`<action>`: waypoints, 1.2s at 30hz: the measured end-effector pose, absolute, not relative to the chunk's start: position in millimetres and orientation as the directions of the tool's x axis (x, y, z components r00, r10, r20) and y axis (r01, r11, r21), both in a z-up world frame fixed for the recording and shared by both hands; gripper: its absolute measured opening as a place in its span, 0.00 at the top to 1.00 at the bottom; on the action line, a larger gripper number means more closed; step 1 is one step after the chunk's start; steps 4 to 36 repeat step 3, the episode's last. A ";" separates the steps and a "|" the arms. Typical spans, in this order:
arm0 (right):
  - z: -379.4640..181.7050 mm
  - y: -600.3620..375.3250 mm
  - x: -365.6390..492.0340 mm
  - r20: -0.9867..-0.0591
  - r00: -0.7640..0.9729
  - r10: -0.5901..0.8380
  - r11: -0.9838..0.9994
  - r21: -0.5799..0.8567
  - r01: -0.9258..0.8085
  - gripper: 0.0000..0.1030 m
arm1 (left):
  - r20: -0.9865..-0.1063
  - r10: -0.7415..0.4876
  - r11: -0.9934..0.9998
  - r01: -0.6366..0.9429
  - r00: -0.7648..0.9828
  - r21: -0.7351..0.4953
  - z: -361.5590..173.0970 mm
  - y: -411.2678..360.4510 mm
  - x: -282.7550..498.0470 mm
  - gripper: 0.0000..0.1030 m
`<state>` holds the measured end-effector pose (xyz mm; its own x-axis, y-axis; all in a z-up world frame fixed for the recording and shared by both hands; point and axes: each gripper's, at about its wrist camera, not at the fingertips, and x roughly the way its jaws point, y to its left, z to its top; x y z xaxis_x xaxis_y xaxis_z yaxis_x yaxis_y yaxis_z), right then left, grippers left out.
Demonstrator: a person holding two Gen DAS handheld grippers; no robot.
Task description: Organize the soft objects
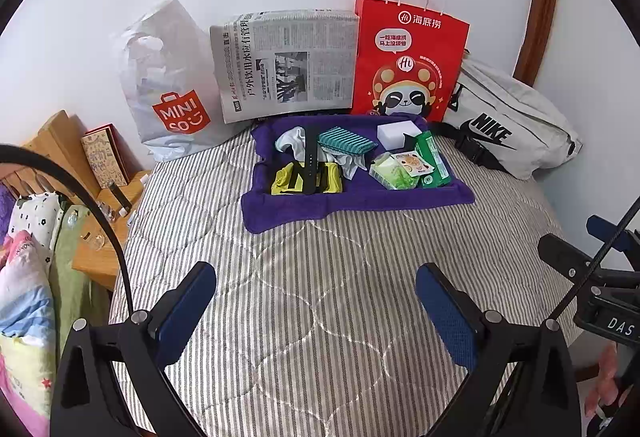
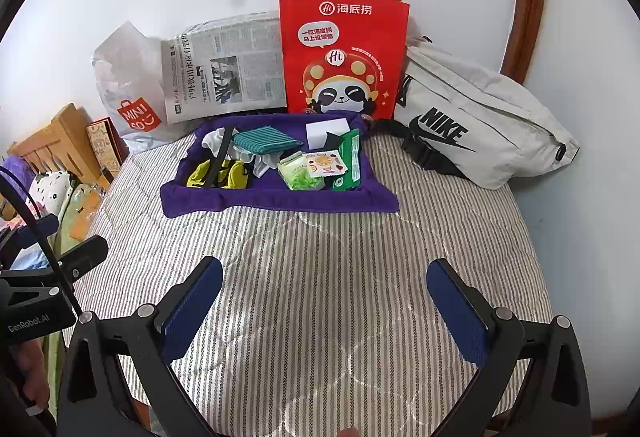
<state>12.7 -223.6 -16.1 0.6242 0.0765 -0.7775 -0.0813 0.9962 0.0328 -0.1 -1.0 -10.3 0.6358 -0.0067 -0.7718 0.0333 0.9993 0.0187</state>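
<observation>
Left gripper [image 1: 316,311]: I'm holding it low over the striped quilt [image 1: 320,257] with the jaws spread wide and nothing between them, so it's ready to go for whatever I pick.

Right gripper [image 2: 326,307]: same deal, I'm hovering it beside the left one, jaws wide apart and gripping nothing, pointing at the pile.

Miniso bag [image 1: 168,85]: it's leaning on the wall at the far left, probably standing there as a spot to drop stuff into, though I can't tell what's inside.

Newspaper [image 1: 284,65]: it's propping itself against the wall between the two bags.

Purple towel [image 1: 360,197]: it's lying flat on the quilt just in front of the bags, working as a tray that keeps all the small stuff together.

Yellow cloth thing [image 1: 306,179]: it's sitting at the towel's left front with a black strap [image 1: 310,161] lying across it.

White rag [image 1: 292,141]: it's bunching up behind that, next to the teal striped cloth [image 1: 346,143].

White block [image 1: 400,133]: it's sitting at the back right, maybe a sponge.

Green packets [image 1: 412,167]: they're piling up at the right, tissue packs I'm guessing.

Red paper bag [image 1: 408,65]: it's standing upright right behind the towel, mouth open.

Nike pouch [image 1: 508,125]: it's slumping against the wall far right.

Status: soft things are all on the towel, well apart from my grippers; could be gathered already or waiting to be sorted.
</observation>
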 end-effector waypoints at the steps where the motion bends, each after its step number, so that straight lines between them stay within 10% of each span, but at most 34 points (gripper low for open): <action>1: -16.2 -223.5 13.1 -0.778 0.624 0.077 0.996 0.033 -0.082 0.02 | -0.771 -0.008 0.999 0.033 0.637 0.017 -10.7 -1.3 0.3 0.02; 36: -17.0 -224.1 14.2 -0.779 0.622 0.079 0.996 0.034 -0.084 0.02 | -0.768 -0.007 0.999 0.032 0.640 0.018 -10.0 -1.1 0.5 0.02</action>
